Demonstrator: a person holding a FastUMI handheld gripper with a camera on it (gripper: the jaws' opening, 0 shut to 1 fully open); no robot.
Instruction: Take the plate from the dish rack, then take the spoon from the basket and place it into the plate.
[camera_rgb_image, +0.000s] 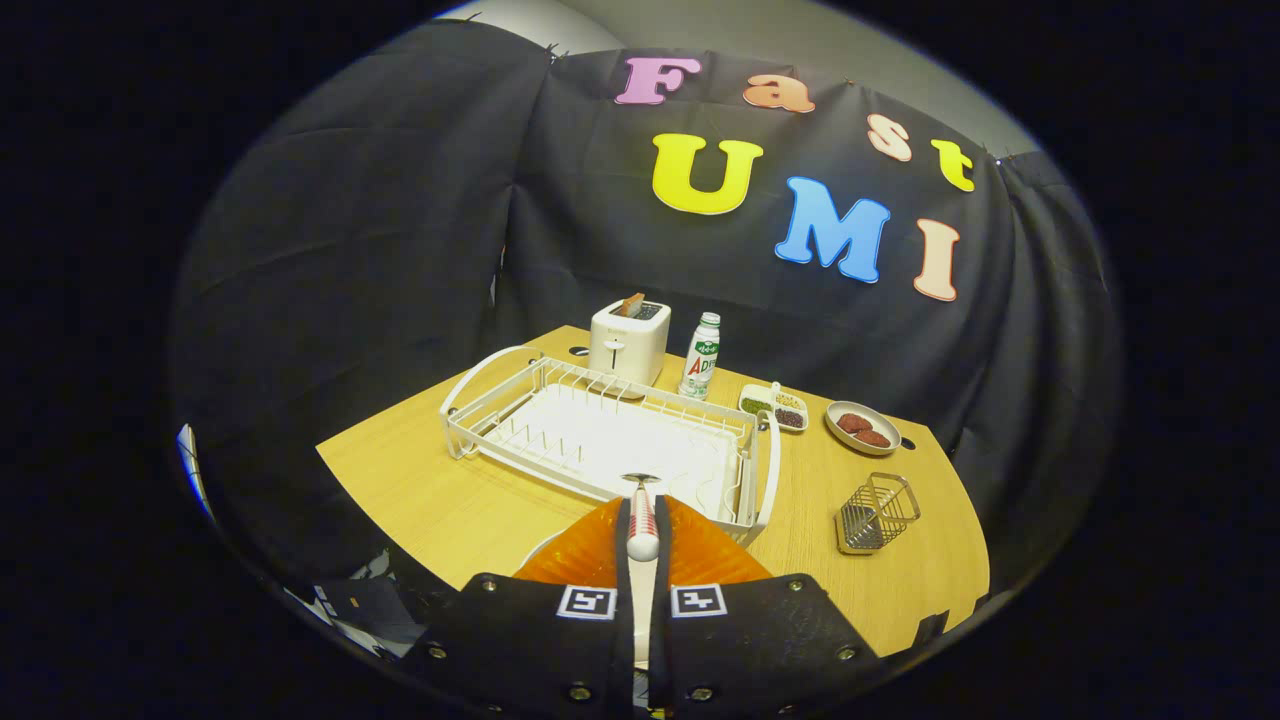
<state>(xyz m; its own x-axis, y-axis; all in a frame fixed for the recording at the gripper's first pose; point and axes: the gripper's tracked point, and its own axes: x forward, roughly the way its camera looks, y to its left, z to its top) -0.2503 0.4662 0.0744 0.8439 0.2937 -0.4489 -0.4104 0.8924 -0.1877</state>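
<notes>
1. Orange and ribbed, the plate (590, 555) lies on the wooden table (440, 500) right under the fingers, between them and the dish rack.
2. The gripper (642, 545) has its two black fingers (622, 560) drawn close together, pressing on the spoon (642, 520) from both sides.
3. The spoon stands along the fingers with its red-and-white handle between them and its metal end sticking out ahead, above the plate.
4. The white wire dish rack (600, 430) sits just beyond the plate, with nothing standing in it.
5. The small wire basket (876, 513) rests on the table off to the right of the rack, well apart from the fingers.
6. Behind the rack stand a white toaster (628, 340) and a bottle (701, 356).
7. To the bottle's right are a small divided tray (774, 406) and a round dish (862, 427) with dark red pieces.
</notes>
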